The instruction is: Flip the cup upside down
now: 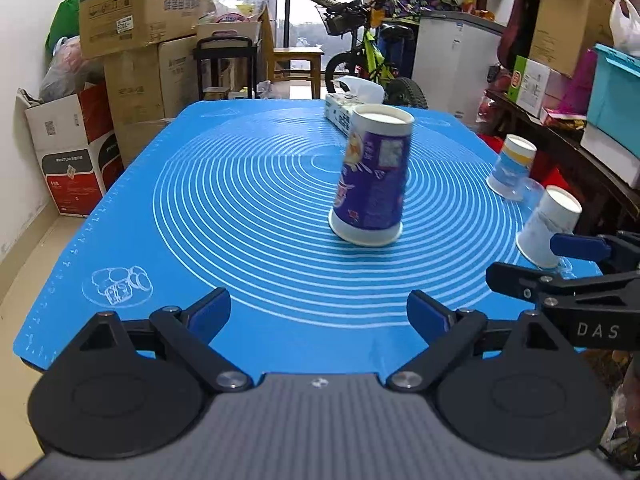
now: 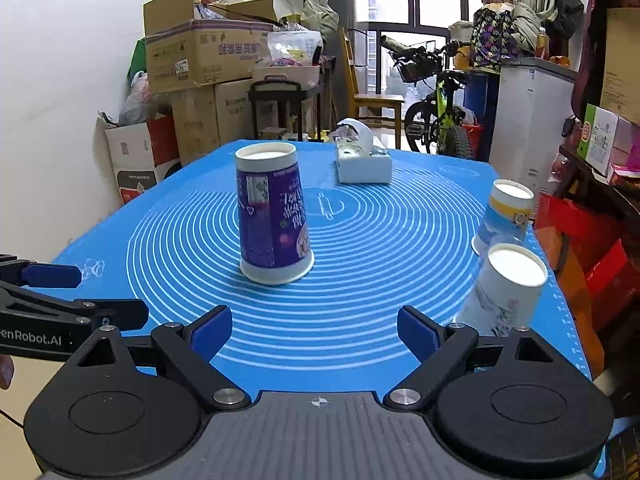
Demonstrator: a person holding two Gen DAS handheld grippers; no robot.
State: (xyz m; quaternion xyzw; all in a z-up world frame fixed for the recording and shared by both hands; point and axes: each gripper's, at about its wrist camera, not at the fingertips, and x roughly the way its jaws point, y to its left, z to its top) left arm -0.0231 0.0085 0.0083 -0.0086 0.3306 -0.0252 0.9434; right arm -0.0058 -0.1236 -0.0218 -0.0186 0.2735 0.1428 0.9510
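A purple paper cup stands upside down on the blue mat, near its middle; it looks slightly blurred and tilted in the left wrist view. It also shows in the right wrist view. My left gripper is open and empty, well short of the cup. My right gripper is open and empty, also short of it. The right gripper shows at the right edge of the left wrist view. The left gripper shows at the left edge of the right wrist view.
Two more paper cups stand upside down near the mat's right edge: a yellow-banded one and a white one. A tissue box sits at the mat's far side. Boxes, a bicycle and shelves surround the table.
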